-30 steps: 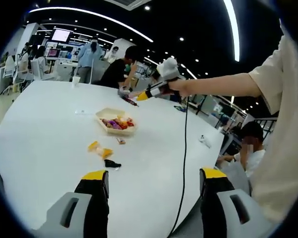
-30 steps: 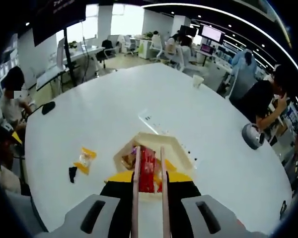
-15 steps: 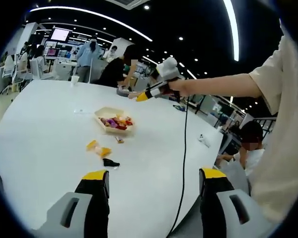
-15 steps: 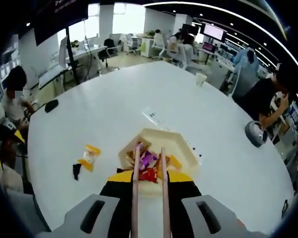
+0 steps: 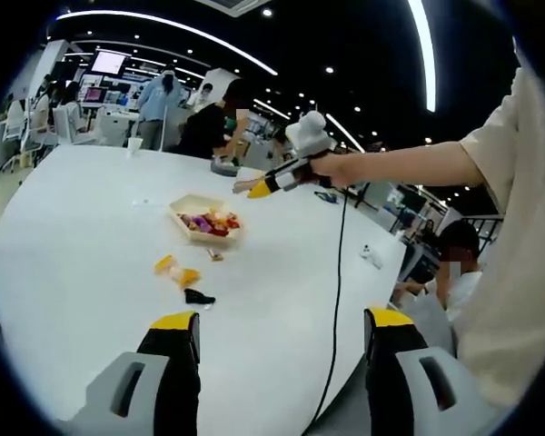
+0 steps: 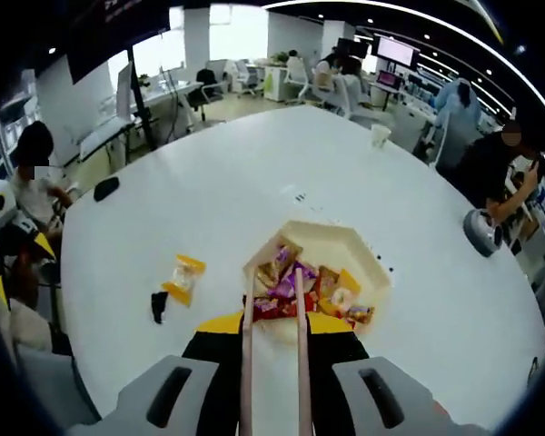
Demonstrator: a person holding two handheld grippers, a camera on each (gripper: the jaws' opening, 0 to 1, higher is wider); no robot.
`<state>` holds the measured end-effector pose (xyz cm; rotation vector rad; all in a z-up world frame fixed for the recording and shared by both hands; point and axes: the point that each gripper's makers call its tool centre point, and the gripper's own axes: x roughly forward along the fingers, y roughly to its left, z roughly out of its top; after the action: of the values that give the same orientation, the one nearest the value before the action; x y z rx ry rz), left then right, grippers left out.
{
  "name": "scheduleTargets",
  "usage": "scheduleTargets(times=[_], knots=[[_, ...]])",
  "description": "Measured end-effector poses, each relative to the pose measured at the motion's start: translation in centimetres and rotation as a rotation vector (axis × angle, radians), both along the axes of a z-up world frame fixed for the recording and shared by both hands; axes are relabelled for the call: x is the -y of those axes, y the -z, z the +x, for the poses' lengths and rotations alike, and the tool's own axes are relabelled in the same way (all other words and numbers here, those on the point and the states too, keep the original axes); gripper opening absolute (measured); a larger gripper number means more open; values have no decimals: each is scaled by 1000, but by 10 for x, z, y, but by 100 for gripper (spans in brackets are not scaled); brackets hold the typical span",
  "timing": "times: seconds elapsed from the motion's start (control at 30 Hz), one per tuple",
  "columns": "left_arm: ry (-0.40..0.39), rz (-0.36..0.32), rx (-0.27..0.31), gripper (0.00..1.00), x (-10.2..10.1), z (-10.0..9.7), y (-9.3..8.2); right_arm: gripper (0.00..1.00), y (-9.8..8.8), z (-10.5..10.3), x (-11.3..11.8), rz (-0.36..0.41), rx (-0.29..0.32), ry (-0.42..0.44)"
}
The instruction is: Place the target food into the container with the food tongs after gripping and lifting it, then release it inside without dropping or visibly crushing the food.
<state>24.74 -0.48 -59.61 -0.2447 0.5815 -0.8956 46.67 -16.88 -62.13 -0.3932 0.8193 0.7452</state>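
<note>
Tongs (image 6: 272, 336) tips overlap the container (image 6: 320, 272) rim; its wrapped snacks (image 6: 300, 291) and a small black object (image 6: 158, 306) remain too small to identify.

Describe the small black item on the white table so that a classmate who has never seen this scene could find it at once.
Start at the large white round table and find the cream hexagonal food container of wrapped snacks. Beside it lies a yellow-orange snack packet. The small black item lies next to that packet, the lone dark thing among bright wrappers.
</note>
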Motion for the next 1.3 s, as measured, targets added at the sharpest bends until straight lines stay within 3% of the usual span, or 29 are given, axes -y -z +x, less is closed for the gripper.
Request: scheduleTargets(times=[0.87, 1.3], knots=[[-6, -2, -8, 72, -6, -4, 3, 24, 61, -50, -75, 40, -107, -136], [-13, -6, -20, 72, -8, -5, 8, 24, 79, -76, -92, 20, -151, -186]])
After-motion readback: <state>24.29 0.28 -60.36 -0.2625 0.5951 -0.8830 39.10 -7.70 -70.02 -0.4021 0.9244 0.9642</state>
